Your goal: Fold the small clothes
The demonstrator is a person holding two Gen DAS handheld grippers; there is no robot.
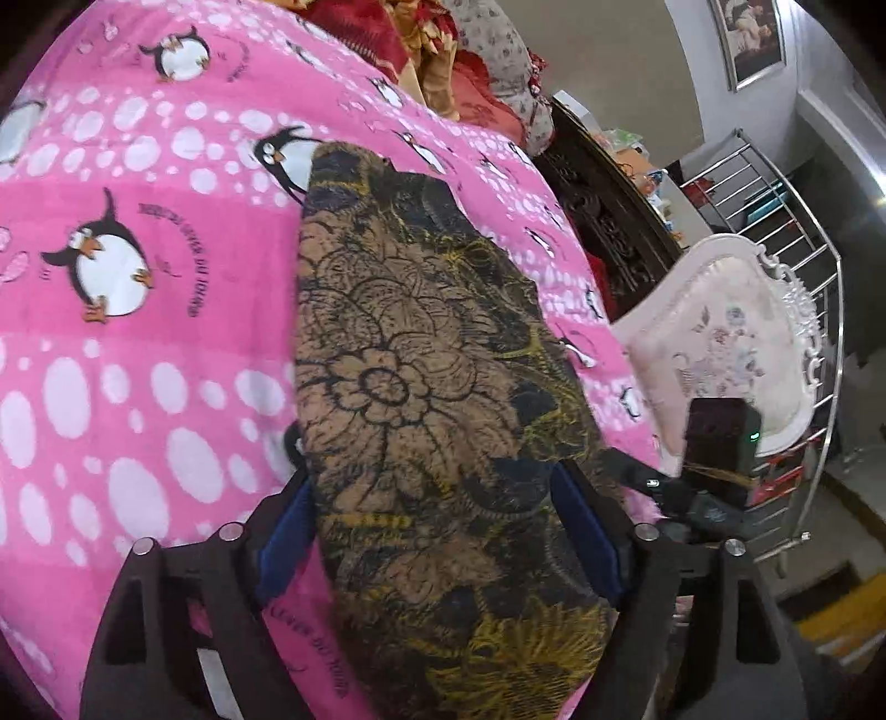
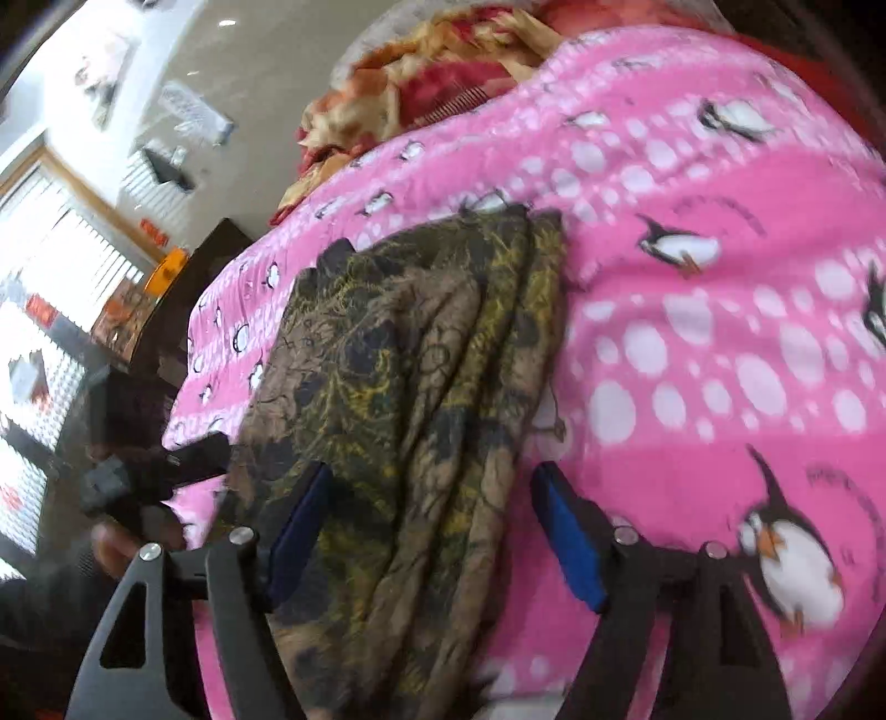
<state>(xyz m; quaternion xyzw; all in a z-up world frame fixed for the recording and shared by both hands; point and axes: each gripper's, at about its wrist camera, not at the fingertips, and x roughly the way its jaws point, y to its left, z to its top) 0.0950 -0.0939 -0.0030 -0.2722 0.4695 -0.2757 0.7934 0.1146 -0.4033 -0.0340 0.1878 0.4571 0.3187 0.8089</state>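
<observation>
A brown and black flower-print garment (image 1: 421,376) lies folded into a long strip on a pink penguin blanket (image 1: 138,343). My left gripper (image 1: 432,526) is open, its blue pads either side of the strip's near end. In the right wrist view the same garment (image 2: 398,387) shows stacked folds along its right edge. My right gripper (image 2: 432,526) is open, with the garment's near end between its blue pads (image 2: 570,537). The other gripper (image 2: 144,476) shows at the left of that view, and the right one shows in the left wrist view (image 1: 709,465).
The pink blanket (image 2: 720,332) covers a bed. A red and gold patterned quilt (image 1: 421,44) is piled at the far end. A white ornate chair (image 1: 720,343), a dark carved cabinet (image 1: 603,221) and a steel railing (image 1: 792,232) stand beside the bed.
</observation>
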